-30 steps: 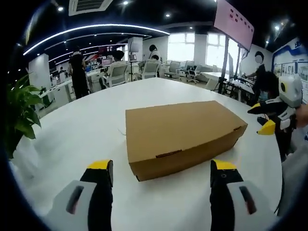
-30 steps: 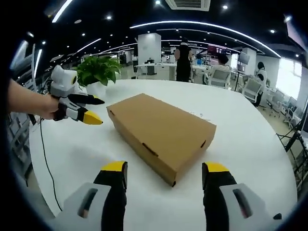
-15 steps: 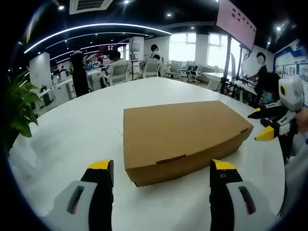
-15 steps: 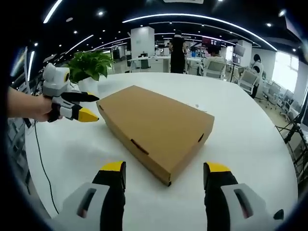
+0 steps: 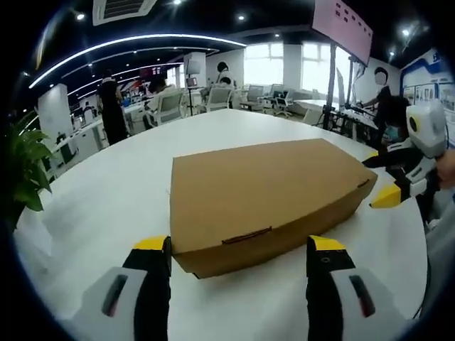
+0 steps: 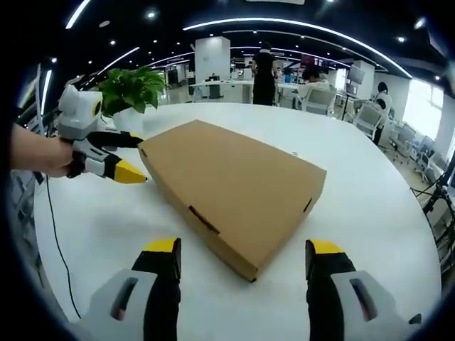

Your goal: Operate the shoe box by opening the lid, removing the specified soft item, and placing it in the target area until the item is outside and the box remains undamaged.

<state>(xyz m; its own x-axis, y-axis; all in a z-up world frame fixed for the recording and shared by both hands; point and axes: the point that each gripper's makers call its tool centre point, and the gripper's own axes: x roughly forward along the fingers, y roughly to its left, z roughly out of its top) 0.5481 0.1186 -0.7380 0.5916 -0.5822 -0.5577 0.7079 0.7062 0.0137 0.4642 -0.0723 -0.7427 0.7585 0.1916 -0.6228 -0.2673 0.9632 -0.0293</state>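
Note:
A closed brown cardboard shoe box (image 5: 263,195) lies flat on the round white table (image 5: 106,192), its lid down with a slot along the near side. My left gripper (image 5: 240,249) is open, its yellow-tipped jaws standing either side of the box's near edge. In the right gripper view the same box (image 6: 231,185) sits ahead of my open right gripper (image 6: 243,252), whose jaws flank the box's near corner. The left gripper (image 6: 117,153) comes in from the left, held by a hand, close to the box's far end. The right gripper (image 5: 398,177) shows at the box's right end.
A potted green plant (image 6: 128,89) stands at the table's (image 6: 370,213) far edge. A black cable (image 6: 60,249) trails over the table's left side. Office desks, chairs and people (image 5: 110,106) fill the room behind.
Both grippers have moved closer to the box, which now looms larger between each pair of jaws. The box itself has stayed shut and in place.

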